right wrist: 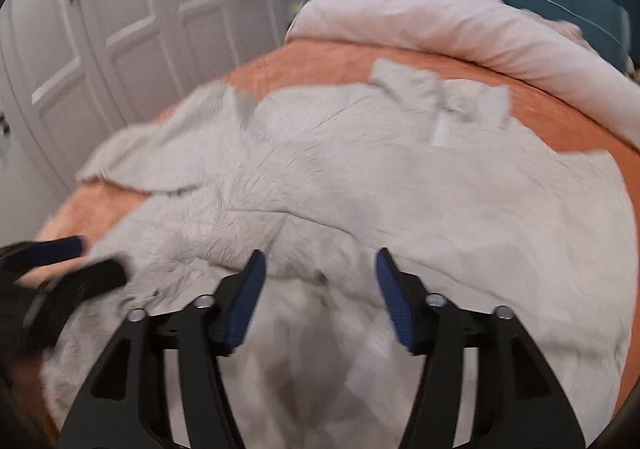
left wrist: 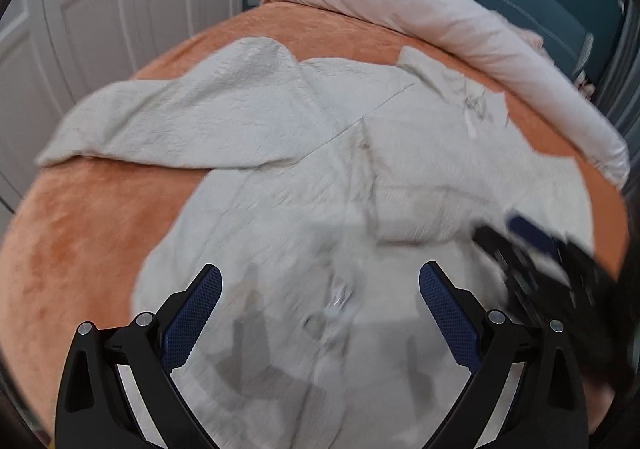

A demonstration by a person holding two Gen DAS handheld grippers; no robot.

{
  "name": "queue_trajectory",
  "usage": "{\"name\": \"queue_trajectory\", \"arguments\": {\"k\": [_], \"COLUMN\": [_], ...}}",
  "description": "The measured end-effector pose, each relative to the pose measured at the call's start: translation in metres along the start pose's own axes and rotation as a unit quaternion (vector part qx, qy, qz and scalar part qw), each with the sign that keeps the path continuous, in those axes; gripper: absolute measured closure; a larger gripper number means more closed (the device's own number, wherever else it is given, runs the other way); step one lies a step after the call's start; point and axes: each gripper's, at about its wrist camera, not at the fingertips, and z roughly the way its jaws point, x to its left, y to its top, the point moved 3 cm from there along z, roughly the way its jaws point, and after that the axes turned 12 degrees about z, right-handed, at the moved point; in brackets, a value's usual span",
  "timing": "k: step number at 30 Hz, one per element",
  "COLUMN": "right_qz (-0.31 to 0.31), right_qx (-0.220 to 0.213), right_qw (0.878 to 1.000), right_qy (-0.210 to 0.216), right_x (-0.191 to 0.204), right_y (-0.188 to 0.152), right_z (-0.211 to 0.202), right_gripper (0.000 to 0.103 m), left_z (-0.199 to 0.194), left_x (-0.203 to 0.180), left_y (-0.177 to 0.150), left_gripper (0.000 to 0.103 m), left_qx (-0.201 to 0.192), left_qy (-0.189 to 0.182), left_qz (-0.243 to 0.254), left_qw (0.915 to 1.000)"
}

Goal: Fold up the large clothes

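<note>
Garment (left wrist: 320, 153): off-white cloth, crinkled, matt. Bed cover (left wrist: 80, 233): orange plush, fuzzy, matt. Duvet (left wrist: 420, 9): pale pink smooth cloth. Left gripper (left wrist: 320, 313): matt black plastic, blue dimpled pads (left wrist: 192, 321), shiny metal pins. Wardrobe doors (right wrist: 140, 9): white, smooth, satin.

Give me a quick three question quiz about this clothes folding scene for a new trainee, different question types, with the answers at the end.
1. True or false: the left gripper is clamped on the cream garment.
2. Multiple choice: the garment lies on A) a wooden floor, B) an orange bed cover, C) a glass table.
3. Fill in: along the far edge of the bed lies a rolled pale pink ____.

Key
1. False: its jaws are spread wide with nothing between them, as are the right gripper's.
2. B
3. duvet
</note>
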Motion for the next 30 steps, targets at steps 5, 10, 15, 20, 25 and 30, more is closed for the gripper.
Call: {"name": "queue_trajectory", "arguments": {"k": [5,10,15,20,25,30], "right_qz": [0.102,0.219,0.265,0.266,0.297,0.309], "right_qx": [-0.048,-0.081,-0.055,-0.071,-0.078,-0.092], "right_qw": [0.992,0.964,0.955,0.956,0.941,0.932], "right_qy": [-0.064,-0.127,-0.118,-0.100,-0.140,-0.164], "right_x": [-0.087,-0.182,-0.232,-0.233,-0.267,-0.272], "right_y": [0.012,0.025,0.054,0.076,0.067,0.052], "right_z": [-0.054,-0.072,-0.036,-0.024,-0.009,-0.019], "right_gripper": [0.042,0.038,0.044,0.099,0.102,0.103], "left_z": [0.055,0.094,0.092,0.056,0.099,0.147], "left_x": [-0.010,-0.022,-0.045,-0.059,-0.061,-0.054], "left_y": [0.028,0.036,0.069,0.129,0.140,0.106], "left_gripper": [0.006,0.024,0.082,0.096,0.096,0.089], "left_qx": [0.028,0.051,0.027,-0.071,-0.052,-0.025], "left_qy": [-0.089,-0.133,-0.158,-0.122,-0.058,-0.030], "left_qz": [-0.050,-0.101,-0.042,0.037,0.070,0.059], "left_qw": [0.9944,0.9846,0.9861,0.9893,0.9944,0.9975]}}
